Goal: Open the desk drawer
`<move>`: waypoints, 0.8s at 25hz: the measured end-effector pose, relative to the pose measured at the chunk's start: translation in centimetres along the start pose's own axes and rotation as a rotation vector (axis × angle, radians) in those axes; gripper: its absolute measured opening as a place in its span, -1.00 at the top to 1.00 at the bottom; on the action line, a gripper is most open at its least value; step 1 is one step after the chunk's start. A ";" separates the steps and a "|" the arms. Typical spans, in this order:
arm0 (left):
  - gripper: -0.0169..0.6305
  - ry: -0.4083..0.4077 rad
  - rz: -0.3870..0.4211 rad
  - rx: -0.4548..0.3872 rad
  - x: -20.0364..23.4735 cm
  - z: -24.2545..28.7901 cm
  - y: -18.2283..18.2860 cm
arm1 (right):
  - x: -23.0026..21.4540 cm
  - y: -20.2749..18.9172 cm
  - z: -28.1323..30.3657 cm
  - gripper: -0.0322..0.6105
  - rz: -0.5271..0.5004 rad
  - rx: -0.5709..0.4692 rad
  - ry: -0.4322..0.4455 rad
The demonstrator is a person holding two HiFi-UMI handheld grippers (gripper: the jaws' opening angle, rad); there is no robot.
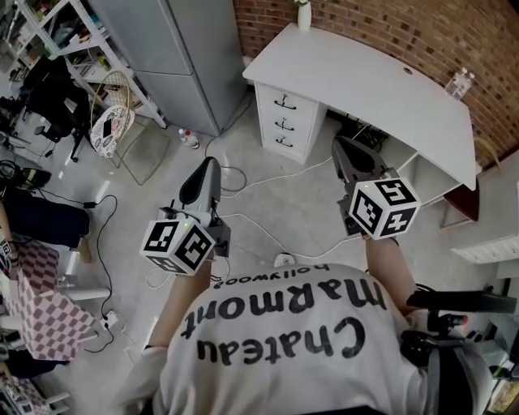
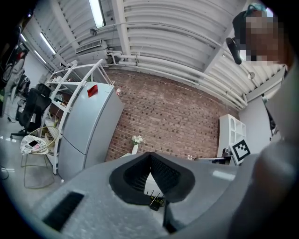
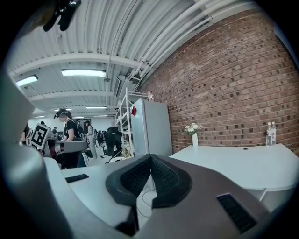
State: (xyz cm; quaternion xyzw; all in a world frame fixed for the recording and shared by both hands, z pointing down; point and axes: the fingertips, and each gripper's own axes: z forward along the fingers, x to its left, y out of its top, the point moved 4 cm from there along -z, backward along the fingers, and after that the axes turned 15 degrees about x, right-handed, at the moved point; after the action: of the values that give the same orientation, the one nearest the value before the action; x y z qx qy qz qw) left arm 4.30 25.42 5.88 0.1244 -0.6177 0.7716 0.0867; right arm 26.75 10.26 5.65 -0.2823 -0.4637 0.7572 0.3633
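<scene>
A white desk (image 1: 365, 81) stands against the brick wall at the upper right of the head view. Under its left end is a white drawer unit (image 1: 285, 121) with three drawers, each with a dark handle, all closed. My left gripper (image 1: 206, 168) hangs over the floor, well short of the unit and to its lower left. My right gripper (image 1: 344, 147) is nearer, to the right of the unit and below the desk's front edge. In the left gripper view the left gripper (image 2: 150, 157) has its jaws meeting at the tips, holding nothing. The right gripper (image 3: 150, 158) looks the same.
A tall grey cabinet (image 1: 178, 57) stands left of the desk, with a small bottle (image 1: 189, 139) on the floor beside it. White cables (image 1: 259, 227) and a power strip (image 1: 284, 261) lie on the floor between me and the drawers. A vase (image 1: 303, 14) and bottles (image 1: 459, 83) stand on the desk.
</scene>
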 end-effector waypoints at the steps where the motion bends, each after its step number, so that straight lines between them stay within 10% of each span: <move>1: 0.91 0.001 0.001 0.001 0.4 0.9 0.2 | -0.6 0.4 0.9 0.87 0.003 -0.001 0.003; 20: 0.91 -0.019 -0.043 0.081 7.8 12.0 1.3 | -5.5 2.1 13.4 0.87 0.052 0.079 0.022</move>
State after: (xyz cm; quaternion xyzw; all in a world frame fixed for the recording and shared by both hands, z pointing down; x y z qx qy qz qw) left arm -2.46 13.27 9.44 0.1483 -0.5839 0.7928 0.0923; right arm 19.05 -1.48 9.73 -0.2880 -0.4220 0.7808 0.3595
